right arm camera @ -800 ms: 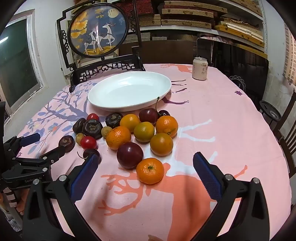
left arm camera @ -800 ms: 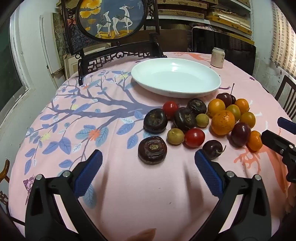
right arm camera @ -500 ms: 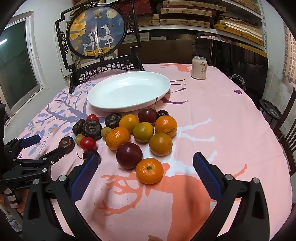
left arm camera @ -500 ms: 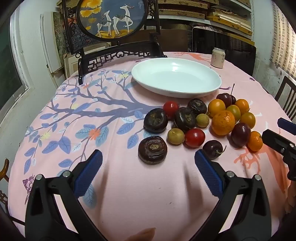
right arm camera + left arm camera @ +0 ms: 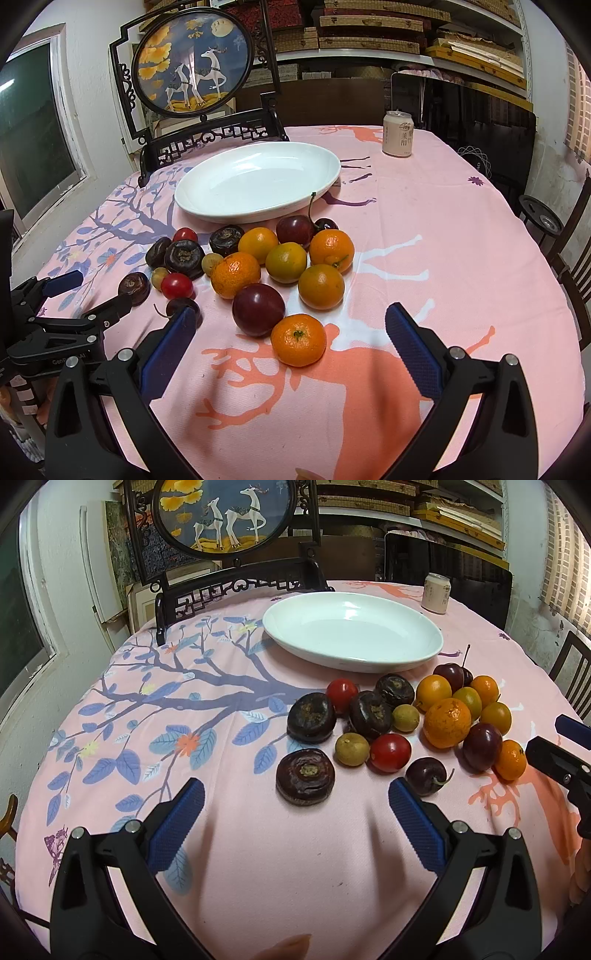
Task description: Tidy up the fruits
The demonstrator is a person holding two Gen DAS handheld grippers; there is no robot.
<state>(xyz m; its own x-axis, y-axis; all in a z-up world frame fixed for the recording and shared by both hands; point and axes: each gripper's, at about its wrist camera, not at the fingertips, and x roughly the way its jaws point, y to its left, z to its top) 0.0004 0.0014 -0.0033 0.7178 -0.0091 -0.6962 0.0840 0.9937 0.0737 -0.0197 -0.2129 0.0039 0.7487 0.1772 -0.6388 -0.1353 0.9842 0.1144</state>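
A pile of fruit lies on the pink tablecloth in front of an empty white plate (image 5: pixel 352 635) (image 5: pixel 258 181). It holds several oranges, dark water chestnuts, red tomatoes, plums, cherries and small green fruits. My left gripper (image 5: pixel 295 812) is open and empty, just short of the nearest water chestnut (image 5: pixel 306 776). My right gripper (image 5: pixel 288 343) is open and empty, with the nearest orange (image 5: pixel 298 339) between its fingers' line and a plum (image 5: pixel 258 309) just beyond. The left gripper also shows in the right wrist view (image 5: pixel 70 299).
A drink can (image 5: pixel 397 133) stands at the far right of the table. A dark wooden stand with a round deer picture (image 5: pixel 192 62) sits behind the plate. Chairs (image 5: pixel 576 266) stand off the table's right side.
Both grippers have edged slightly forward toward the fruit. Nothing was picked up and the fruit has not moved.
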